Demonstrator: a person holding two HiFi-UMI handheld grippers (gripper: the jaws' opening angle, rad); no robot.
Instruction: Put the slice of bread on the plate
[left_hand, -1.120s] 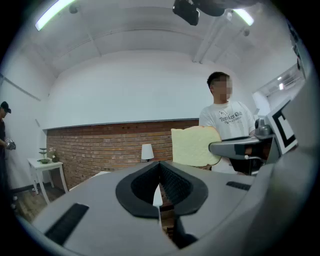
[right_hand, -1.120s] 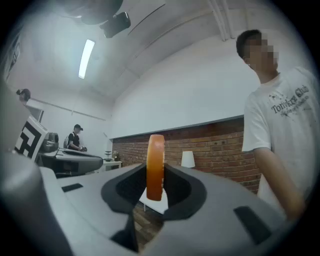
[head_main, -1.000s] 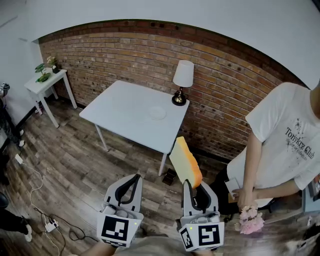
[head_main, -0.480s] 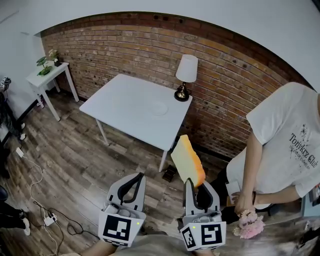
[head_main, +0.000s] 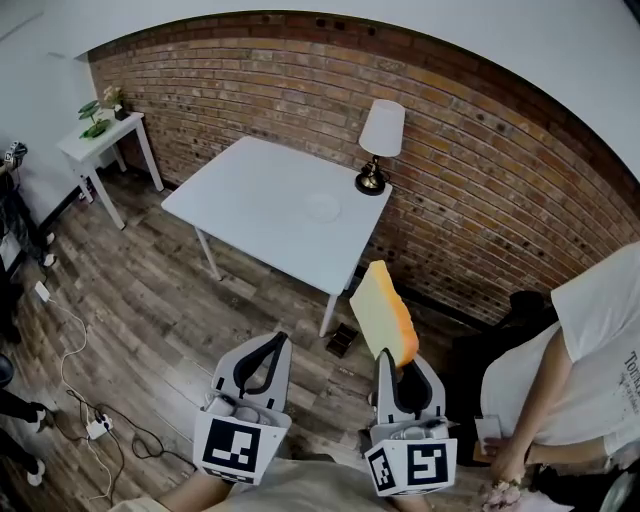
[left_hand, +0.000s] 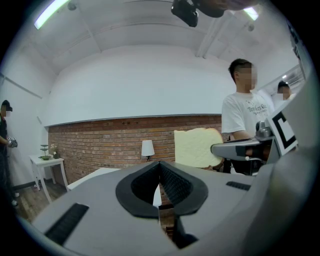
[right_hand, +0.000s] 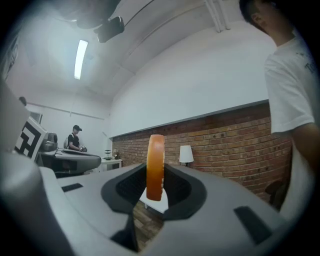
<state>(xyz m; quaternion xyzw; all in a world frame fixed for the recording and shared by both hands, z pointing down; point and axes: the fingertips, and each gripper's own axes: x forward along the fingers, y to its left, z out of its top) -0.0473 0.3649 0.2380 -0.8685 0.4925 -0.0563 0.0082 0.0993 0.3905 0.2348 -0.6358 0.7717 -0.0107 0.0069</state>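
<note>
Head view is showing the two grippers nearest the person, both held low over the wooden floor (head_main: 150, 320) and well short of the white bench (head_main: 240, 185). The left gripper (head_main: 268, 355) is carrying nothing, and its own view is showing the jaw tips pressed together with nothing between them. The right gripper (head_main: 402, 372) is clamping the slice of bread (head_main: 383, 312) by its lower edge, so the slice is standing upright, pale face turned toward the left gripper and orange crust edge facing the right gripper's camera. Another person in a white shirt (head_main: 600, 350) is standing close on the right. Farther off, the plate (head_main: 321, 208) is lying on the bench toward its right side, near the lamp (head_main: 380, 140), with the brick wall (head_main: 480, 170) behind and a small side table (head_main: 100, 140) far to the left. The step in hand is probably the carry toward the bench. Doing it well is likely to mean keeping a steady clamp so the upright slice is not sagging or slipping, approaching over the bench's near edge away from the lamp, then tipping the slice flat just above the plate before the jaws are opening.
</note>
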